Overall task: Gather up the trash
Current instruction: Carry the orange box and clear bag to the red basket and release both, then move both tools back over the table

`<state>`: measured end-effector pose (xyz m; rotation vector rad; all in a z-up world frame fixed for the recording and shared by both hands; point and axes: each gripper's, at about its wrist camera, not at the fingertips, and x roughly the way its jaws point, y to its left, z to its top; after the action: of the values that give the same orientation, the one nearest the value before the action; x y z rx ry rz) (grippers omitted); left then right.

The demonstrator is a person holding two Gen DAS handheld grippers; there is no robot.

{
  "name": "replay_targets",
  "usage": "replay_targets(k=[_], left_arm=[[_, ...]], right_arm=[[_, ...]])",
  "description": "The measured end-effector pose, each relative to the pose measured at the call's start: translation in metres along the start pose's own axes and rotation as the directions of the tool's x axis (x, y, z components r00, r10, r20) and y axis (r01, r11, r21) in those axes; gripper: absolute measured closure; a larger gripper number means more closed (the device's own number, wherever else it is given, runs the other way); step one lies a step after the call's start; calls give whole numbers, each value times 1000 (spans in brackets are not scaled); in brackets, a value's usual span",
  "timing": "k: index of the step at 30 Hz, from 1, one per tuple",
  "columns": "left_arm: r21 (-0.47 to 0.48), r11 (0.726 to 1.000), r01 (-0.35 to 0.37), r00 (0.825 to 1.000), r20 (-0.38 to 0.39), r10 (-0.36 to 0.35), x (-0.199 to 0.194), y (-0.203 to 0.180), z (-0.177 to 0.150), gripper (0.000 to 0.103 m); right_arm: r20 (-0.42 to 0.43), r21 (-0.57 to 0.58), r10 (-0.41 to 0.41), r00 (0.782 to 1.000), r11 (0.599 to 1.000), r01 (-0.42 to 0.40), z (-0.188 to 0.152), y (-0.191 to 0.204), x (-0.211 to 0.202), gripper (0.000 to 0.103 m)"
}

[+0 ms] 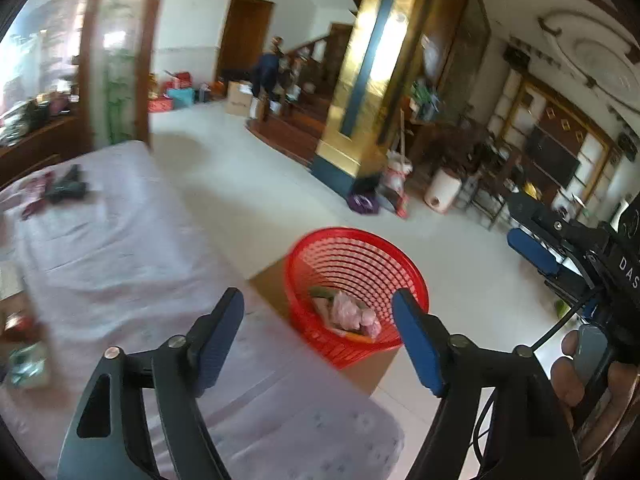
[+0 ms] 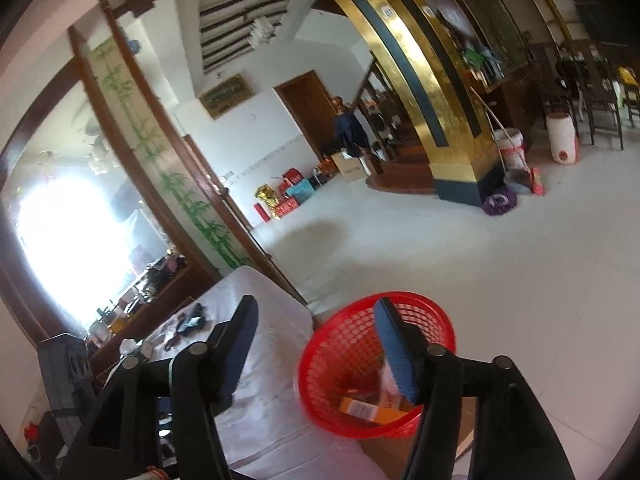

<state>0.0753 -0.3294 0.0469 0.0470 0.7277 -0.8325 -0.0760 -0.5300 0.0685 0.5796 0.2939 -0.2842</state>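
Note:
A red mesh basket (image 1: 352,280) stands on a cardboard box beside the cloth-covered table (image 1: 120,248). It holds pink wrappers (image 1: 352,314) and an orange box (image 2: 372,410). The basket also shows in the right wrist view (image 2: 360,344). My left gripper (image 1: 320,332) is open and empty, above the table edge just short of the basket. My right gripper (image 2: 320,344) is open and empty, over the basket's near rim. The right gripper's body also shows at the right of the left wrist view (image 1: 568,248). Small dark and red scraps (image 1: 60,192) lie far back on the table.
Crumpled packaging (image 1: 28,364) lies at the table's left edge. A gold pillar (image 1: 372,80) stands across the pale floor, with bags and a white drum (image 1: 442,190) near its base. A person (image 1: 268,68) stands among boxes by the far door.

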Motion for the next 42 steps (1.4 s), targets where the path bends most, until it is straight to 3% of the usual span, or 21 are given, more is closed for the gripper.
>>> replay_targets(k=[4,9,14,19,25,36,42], left_arm=[[-44,996,-73,995,58,75,-59,27,-14,23],[-95,969,-226,966,108,236,-129,72,-35,20],[-234,916,-326,932,83,353,-179,134,-57,20],[-373,848,-376,900,71,430,-222,190,-78,20],[-440,797,-413,872,60,485,-246,227,-88,20],[-472,774,-423,870,28,492,-242,259,-92,20],[-479,766,-428,883,-40,468,-209,285,-87,20]], right_arm=[[7,-52,77,997,996,-77,-12,39,-19,23],[-28,-144,185,982,972,-187,-34,98,-29,18],[-111,-197,288,951,932,-306,-58,146,-15,17],[-217,-221,348,912,893,-393,-91,194,13,17],[-316,-239,385,867,852,-465,-124,239,43,17],[-399,-227,382,833,839,-494,-149,269,85,17],[-490,-225,371,789,820,-526,-164,279,127,17]])
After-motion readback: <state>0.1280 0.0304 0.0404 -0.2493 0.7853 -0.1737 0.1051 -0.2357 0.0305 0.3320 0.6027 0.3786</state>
